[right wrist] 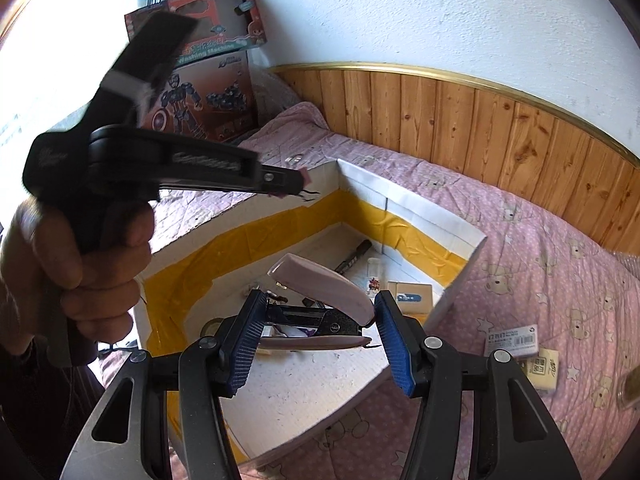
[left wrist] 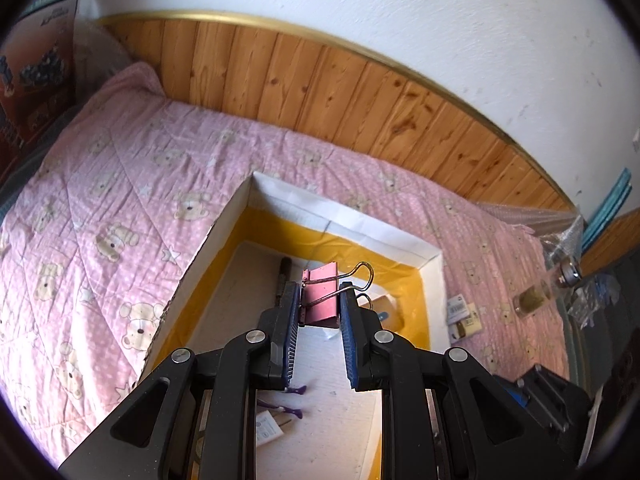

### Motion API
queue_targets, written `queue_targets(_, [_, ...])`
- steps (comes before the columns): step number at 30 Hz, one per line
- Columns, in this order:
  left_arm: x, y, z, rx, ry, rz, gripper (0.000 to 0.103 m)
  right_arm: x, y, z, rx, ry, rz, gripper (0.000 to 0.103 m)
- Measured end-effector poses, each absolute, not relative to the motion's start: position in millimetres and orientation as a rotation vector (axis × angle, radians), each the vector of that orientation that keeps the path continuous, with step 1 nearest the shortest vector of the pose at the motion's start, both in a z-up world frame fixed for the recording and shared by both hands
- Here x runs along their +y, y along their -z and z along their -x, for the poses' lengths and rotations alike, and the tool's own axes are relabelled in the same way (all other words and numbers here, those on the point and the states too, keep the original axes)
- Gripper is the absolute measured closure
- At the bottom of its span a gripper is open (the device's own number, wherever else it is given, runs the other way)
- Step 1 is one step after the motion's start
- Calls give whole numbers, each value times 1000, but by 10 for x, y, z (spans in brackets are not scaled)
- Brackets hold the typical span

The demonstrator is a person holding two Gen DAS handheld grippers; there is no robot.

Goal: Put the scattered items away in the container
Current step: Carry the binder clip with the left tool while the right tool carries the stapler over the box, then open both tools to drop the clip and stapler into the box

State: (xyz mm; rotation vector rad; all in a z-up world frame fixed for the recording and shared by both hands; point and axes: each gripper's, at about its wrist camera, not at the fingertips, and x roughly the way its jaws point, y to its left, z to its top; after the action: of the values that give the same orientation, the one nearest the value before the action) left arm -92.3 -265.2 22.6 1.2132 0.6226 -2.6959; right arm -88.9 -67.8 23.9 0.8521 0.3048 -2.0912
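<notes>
Both items are held over the box [left wrist: 432, 280] and are best released low, w/ each gripper brought well inside the walls first, so nothing bounces onto the quilt [left wrist: 120, 184]. The clip [left wrist: 320, 298] should be let go over bare floor, clear of the marker [left wrist: 285, 276] and other bits already inside. The stapler [right wrist: 320, 300] is heavier and hinged open, so it is better lowered close to the floor before the pads are parted, pref. flat on its base.

The left gripper [left wrist: 320, 308] is nearly closed, clamped on the pink clip across its body, wire handles sticking out to the right. The right gripper [right wrist: 320, 316] is set wide, pads pressed on the stapler's two sides, approx. above the box's near part. Erasers [right wrist: 512, 340] are left lying on the quilt, outside the box.
</notes>
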Motion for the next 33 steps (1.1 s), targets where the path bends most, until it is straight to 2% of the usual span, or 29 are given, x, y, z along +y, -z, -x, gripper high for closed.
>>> queue_targets(12, [-2795, 85, 1257, 629, 2570, -1330, 83, -875, -59, 946, 361, 2045, -885, 46])
queue_targets(22, [-2882, 388, 1537, 512, 2458, -1409, 82, -1048, 70, 998, 461, 2036, -905, 45])
queue_targets(26, [-2874, 443, 1547, 506, 2438, -1433, 70, -1001, 97, 1059, 434, 2041, -921, 41])
queue_targets(33, [-2835, 263, 1469, 508, 2456, -1397, 67, -855, -29, 1109, 333, 2042, -936, 39])
